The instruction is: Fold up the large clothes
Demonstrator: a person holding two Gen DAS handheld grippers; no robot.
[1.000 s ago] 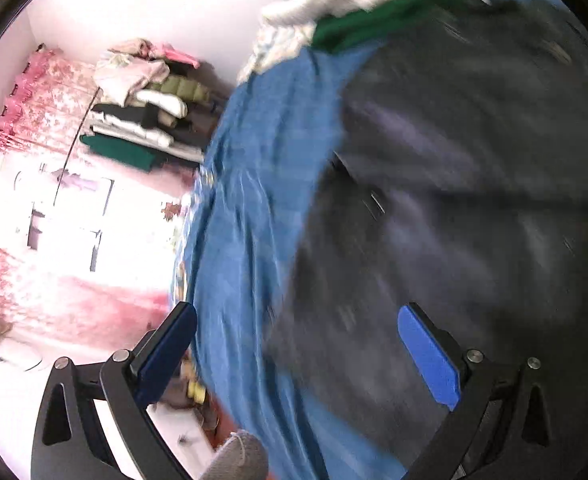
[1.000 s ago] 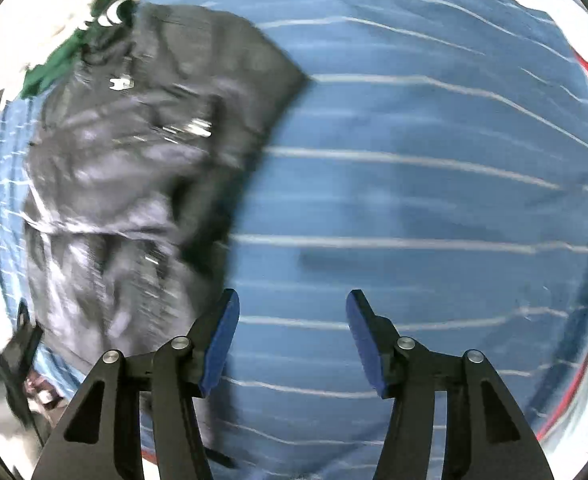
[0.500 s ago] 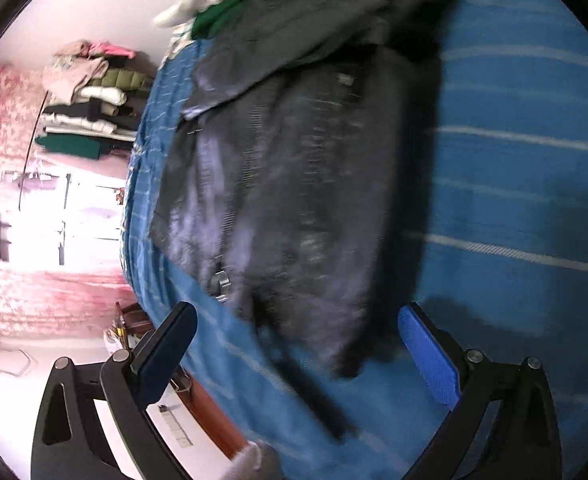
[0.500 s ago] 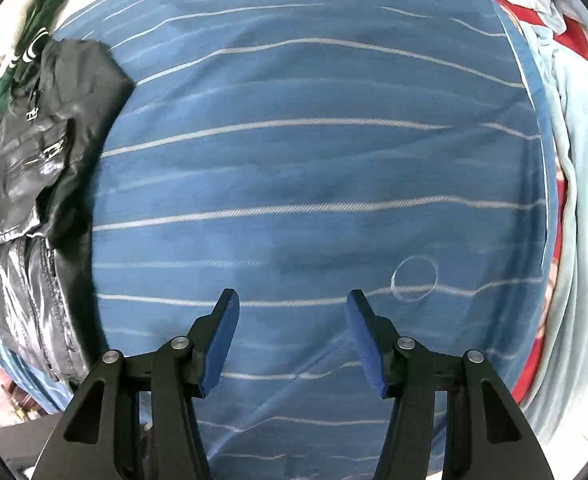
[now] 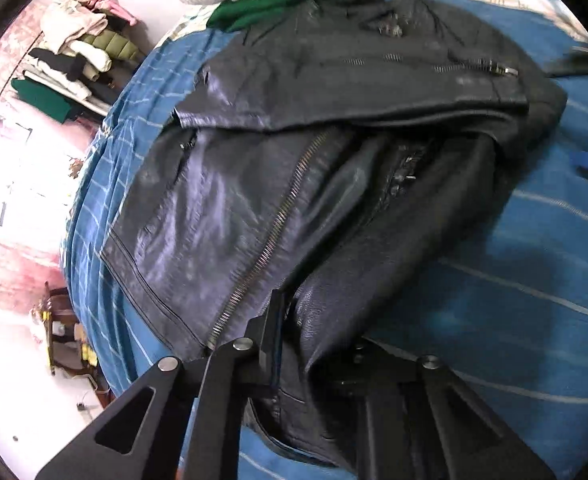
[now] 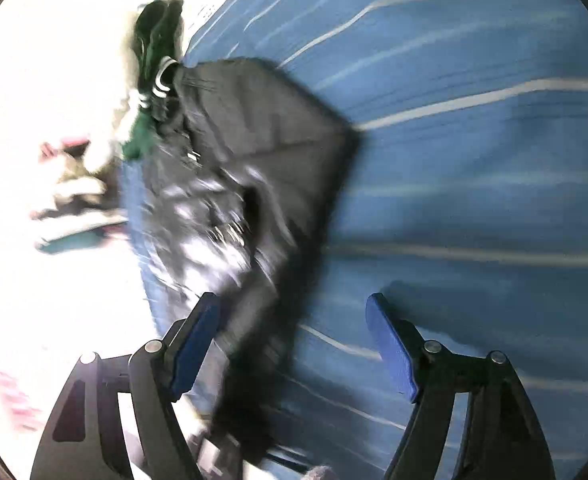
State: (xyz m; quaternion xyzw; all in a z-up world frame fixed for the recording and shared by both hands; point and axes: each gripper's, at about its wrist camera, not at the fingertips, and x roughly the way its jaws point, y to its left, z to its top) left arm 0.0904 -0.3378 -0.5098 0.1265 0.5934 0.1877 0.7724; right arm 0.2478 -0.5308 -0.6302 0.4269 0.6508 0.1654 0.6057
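Fingers of the left gripper are pinched on the near hem of the black leather jacket; the right gripper hangs spread and empty. The jacket lies along the bed's left edge. It looks heavy, slick and stiff at the zipper (better held by seams). The left view shows the pinch; the right view, blurred, shows the jacket's outline.
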